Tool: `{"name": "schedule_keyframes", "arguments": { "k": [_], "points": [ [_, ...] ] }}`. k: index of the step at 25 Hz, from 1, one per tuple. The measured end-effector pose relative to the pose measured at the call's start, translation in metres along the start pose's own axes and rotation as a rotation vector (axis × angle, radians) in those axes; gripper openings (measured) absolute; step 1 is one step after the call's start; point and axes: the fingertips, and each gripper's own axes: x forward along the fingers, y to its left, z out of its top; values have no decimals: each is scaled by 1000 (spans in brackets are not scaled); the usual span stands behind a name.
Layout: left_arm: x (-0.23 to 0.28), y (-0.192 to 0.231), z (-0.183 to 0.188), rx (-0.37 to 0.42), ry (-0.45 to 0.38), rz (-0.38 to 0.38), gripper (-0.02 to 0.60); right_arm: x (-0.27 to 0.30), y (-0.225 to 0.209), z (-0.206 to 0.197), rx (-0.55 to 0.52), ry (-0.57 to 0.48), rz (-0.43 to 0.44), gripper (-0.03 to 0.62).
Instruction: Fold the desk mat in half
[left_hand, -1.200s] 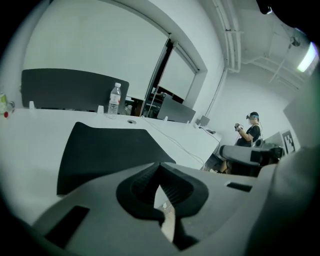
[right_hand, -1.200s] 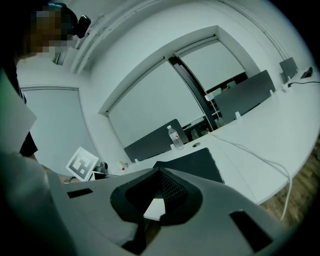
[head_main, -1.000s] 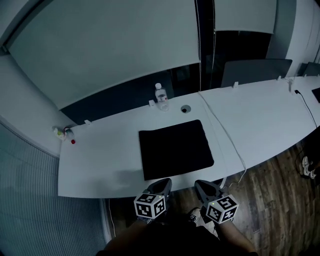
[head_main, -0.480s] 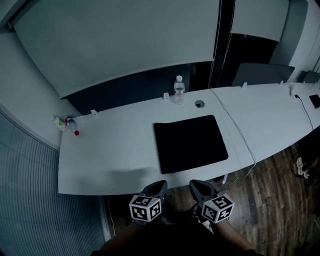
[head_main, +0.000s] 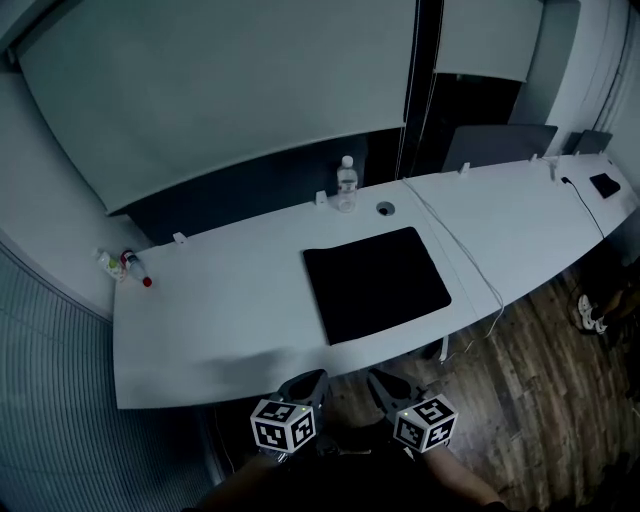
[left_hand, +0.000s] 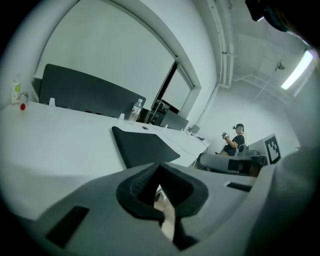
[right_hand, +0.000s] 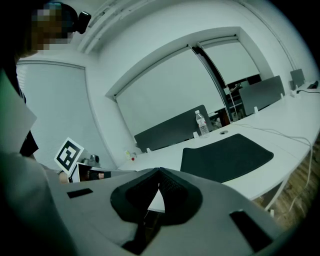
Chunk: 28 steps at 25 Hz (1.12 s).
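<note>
Both grippers sit low in my head view, off the near edge of the desk (head_main: 200, 310) and over the wooden floor (head_main: 540, 400), neither one touching anything. Left gripper (head_main: 306, 380): its own view shows the jaws pressed together at the tips with nothing between them, just floor showing through the gap behind. Right gripper (head_main: 382, 381): same story, jaws closed tip to tip and empty. The two are side by side, the marker cubes towards me.

The black desk mat (head_main: 375, 282) lies flat and unfolded on the white desk, one long side running close along the near edge, slightly skewed to it. It's ahead of both grippers and clear of them, a bit more in front of the right one. Beyond the mat, at the far edge, a clear water bottle (head_main: 346, 184) stands upright, with a round cable grommet (head_main: 385, 208) just beside it. A white cable (head_main: 465, 262) runs across the desk past the mat's right side. Over at the far left corner there are a couple of small bottles (head_main: 115, 263)
</note>
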Motion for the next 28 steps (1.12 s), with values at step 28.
{"name": "schedule_keyframes", "arguments": {
  "k": [28],
  "points": [
    [-58, 1, -47, 13, 9, -77, 6, -20, 60, -52, 36, -4, -54, 20]
  ]
}}
